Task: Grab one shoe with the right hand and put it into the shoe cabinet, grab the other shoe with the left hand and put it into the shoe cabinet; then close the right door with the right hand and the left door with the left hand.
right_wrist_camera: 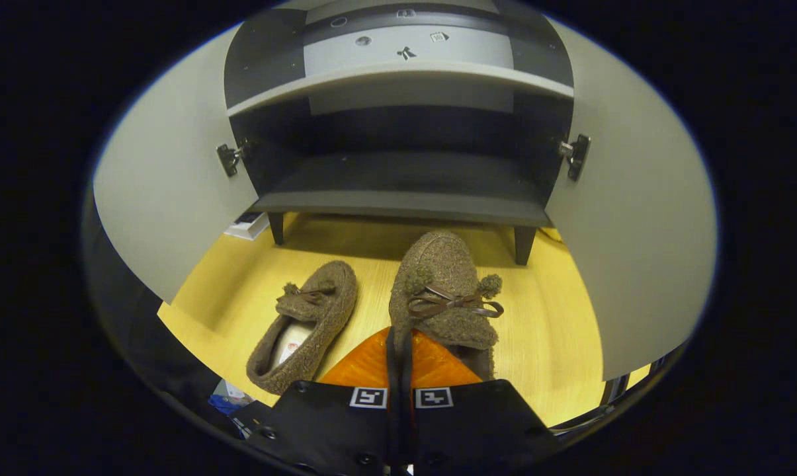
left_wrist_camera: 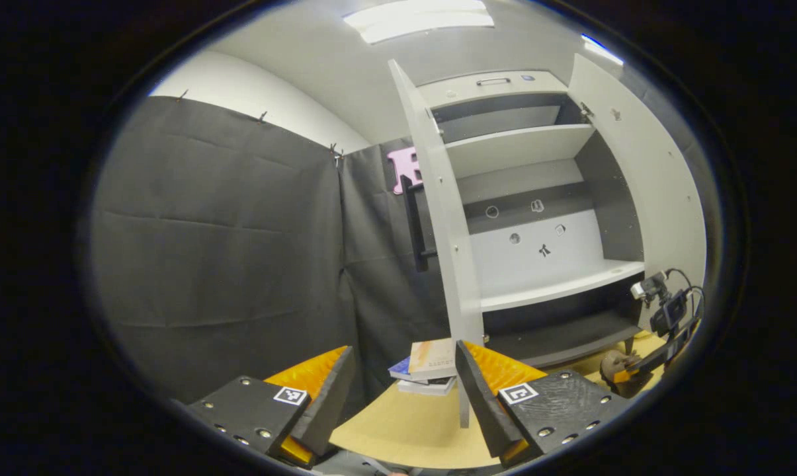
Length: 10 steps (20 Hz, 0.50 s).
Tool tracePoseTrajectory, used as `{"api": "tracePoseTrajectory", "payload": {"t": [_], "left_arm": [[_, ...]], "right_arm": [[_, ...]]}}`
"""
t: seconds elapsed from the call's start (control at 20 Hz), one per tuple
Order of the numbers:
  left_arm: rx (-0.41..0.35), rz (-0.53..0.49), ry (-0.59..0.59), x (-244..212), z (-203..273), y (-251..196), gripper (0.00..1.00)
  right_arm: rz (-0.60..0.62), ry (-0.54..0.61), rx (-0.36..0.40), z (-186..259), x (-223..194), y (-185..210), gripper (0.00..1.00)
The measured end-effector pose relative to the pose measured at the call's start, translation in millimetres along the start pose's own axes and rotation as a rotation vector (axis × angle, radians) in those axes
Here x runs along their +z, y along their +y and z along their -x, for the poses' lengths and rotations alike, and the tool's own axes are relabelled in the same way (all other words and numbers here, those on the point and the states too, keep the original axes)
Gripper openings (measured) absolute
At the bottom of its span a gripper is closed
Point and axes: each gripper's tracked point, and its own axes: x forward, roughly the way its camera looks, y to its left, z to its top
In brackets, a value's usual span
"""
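Right gripper (right_wrist_camera: 398, 350) pinches shoe (right_wrist_camera: 446, 291); left gripper (left_wrist_camera: 405, 390) agape.

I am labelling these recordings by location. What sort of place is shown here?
Probably a staged recording booth, not a real home: black cloth walls, an open shoe cabinet on a yellow wooden floor, and a pair of brown slippers before it.

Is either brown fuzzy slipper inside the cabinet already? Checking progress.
No, both brown fuzzy slippers lie on the yellow floor before the open cabinet.
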Motion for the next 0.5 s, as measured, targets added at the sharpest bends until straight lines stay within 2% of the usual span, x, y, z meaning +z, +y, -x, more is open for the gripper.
{"api": "tracePoseTrajectory", "payload": {"t": [0.05,0.2,0.5], "left_arm": [[-0.003,0.003,-0.001,-0.4,0.5,-0.4,0.82],[-0.009,0.010,-0.006,-0.5,-0.1,-1.3,0.95],[-0.025,0.013,-0.023,1.4,0.3,-1.8,0.95]], "right_arm": [[0.002,-0.018,-0.002,7.1,9.5,-1.6,0.02],[0.009,-0.067,-0.005,25.0,37.0,-4.3,0.02],[0.027,-0.153,-0.001,53.5,87.4,-4.0,0.02]]}}
